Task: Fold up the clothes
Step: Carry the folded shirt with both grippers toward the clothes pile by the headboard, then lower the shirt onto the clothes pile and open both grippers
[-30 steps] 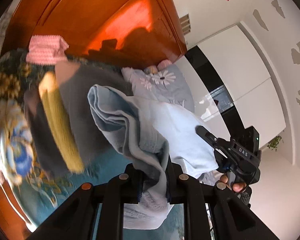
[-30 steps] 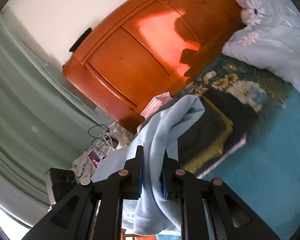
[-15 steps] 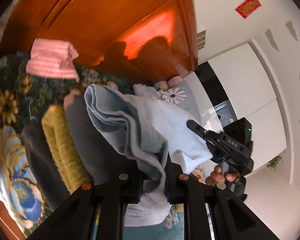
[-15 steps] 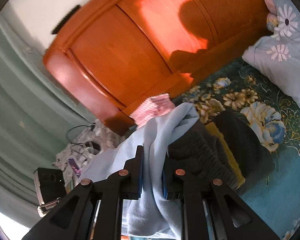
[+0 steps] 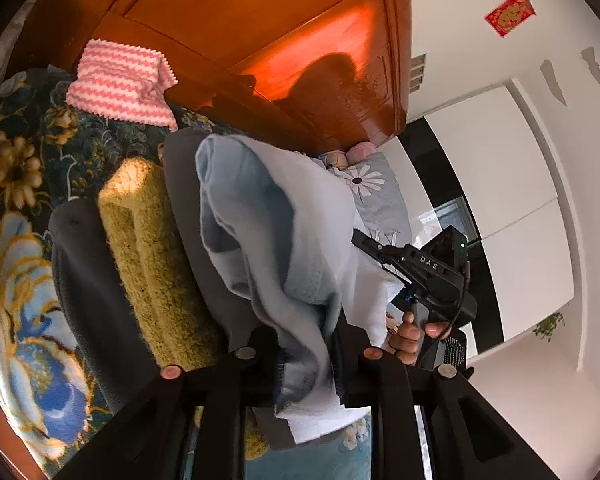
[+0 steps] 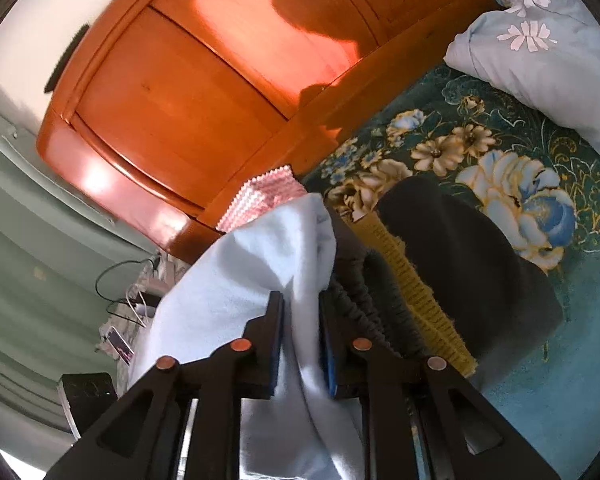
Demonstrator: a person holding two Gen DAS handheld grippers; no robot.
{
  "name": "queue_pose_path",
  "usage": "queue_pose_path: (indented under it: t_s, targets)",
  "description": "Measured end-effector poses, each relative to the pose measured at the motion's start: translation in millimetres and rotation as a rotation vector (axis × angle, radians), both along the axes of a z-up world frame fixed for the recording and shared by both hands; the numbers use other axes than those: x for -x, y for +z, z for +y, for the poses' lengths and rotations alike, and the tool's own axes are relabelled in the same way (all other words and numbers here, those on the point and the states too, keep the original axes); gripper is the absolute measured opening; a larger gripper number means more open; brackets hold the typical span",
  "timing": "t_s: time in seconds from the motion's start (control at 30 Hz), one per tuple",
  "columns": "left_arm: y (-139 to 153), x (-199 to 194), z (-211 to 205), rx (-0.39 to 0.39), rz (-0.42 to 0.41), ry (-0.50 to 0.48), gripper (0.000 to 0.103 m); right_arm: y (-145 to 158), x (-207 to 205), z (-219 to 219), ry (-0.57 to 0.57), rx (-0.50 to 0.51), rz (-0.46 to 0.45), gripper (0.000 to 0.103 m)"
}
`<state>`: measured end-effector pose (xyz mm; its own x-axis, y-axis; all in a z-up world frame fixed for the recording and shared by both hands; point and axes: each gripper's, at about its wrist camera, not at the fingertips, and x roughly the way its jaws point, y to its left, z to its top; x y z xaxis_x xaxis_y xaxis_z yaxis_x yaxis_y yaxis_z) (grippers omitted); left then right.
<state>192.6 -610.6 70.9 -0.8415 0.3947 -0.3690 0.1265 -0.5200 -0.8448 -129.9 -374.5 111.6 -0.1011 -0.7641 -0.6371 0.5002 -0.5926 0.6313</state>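
A light blue garment hangs stretched between my two grippers, just above a stack of folded clothes: dark grey pieces and a mustard-yellow one. The left gripper has a bunched edge of it between its jaws, which are opening; cloth still fills the gap. In the right wrist view the right gripper holds the other edge of the blue garment, its jaws opening too. The yellow piece lies just to its right. A person's hand grips the right tool's handle.
The stack sits on a teal floral bedspread. A pink zigzag cloth lies by the orange wooden headboard. A flowered pale pillow is further along. A phone and cables lie beside the bed.
Both grippers have sunk toward the folded stack with the blue garment, which now drapes over the top grey piece. The gaps between both pairs of jaws look slightly wider.
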Motion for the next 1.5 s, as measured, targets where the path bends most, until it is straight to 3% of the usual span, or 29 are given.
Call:
queue_pose_path:
  t_s: [0.1, 0.2, 0.37, 0.5, 0.57, 0.73, 0.9, 1.2, 1.37, 1.5]
  targets:
    - [5, -12, -8, 0.008, -0.002, 0.025, 0.038, 4, 4, 13, -0.045, -0.015, 0.006, 0.022]
    - [12, -27, -19, 0.048, -0.013, 0.064, 0.041, 7, 4, 27, -0.091, -0.029, 0.019, 0.025]
    - [43, -30, -20, 0.245, -0.062, 0.107, 0.042, 34, -22, 29, -0.06, -0.146, 0.194, 0.026]
    - [76, -11, 4, 0.405, -0.03, 0.096, 0.052, 60, -53, 15, -0.022, -0.208, 0.35, 0.035]
    - [86, 4, 24, 0.464, -0.006, 0.065, 0.053, 64, -70, 4, 0.029, -0.196, 0.382, 0.037]
    - [76, 26, 59, 0.591, -0.053, 0.029, 0.054, 52, -111, -20, 0.167, -0.225, 0.45, 0.038]
    - [43, 27, 63, 0.589, -0.093, 0.004, 0.054, 23, -117, -8, 0.183, -0.268, 0.446, 0.038]
    - [35, 30, 62, 0.595, -0.082, 0.011, 0.055, -4, -97, -9, 0.121, -0.246, 0.405, 0.038]
    - [45, 25, 64, 0.587, -0.101, 0.011, 0.056, 0, -98, -9, 0.09, -0.236, 0.392, 0.039]
    - [57, 7, 71, 0.594, -0.09, 0.028, 0.067, 13, -120, -3, 0.065, -0.245, 0.435, 0.046]
